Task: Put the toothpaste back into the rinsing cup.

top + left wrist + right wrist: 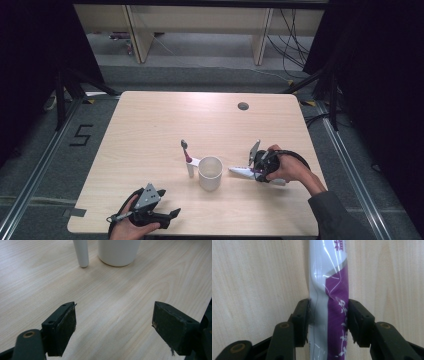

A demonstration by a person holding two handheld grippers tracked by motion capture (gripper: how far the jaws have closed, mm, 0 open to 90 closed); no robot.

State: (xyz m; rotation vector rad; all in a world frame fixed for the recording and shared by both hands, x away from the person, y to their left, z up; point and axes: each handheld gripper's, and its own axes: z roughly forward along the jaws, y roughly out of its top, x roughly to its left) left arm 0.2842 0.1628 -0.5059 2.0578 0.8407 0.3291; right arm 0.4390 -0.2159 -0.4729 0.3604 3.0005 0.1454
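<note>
Toothpaste tube, white and purple soft plastic (pixel 329 290), lies flat on the pale wooden table (pixel 150 125), right of the white cylindrical cup (pixel 210 173). The right gripper (pixel 329 317) points down, its jaws pinching the tube's sides. The soft tube is already creasing; it could buckle, slip, or swing into the cup when lifted. The left gripper (pixel 113 327) rests low near the table's front edge, jaws wide apart, holding nothing.

This looks like a lab set up for recording. A bare wooden table (pixel 150 125) stands on grey carpet between black curtains (pixel 30 60), with metal rails (pixel 30 175), a floor marking "5" (pixel 81 135) at left, and loose cables (pixel 292 35) far right.
</note>
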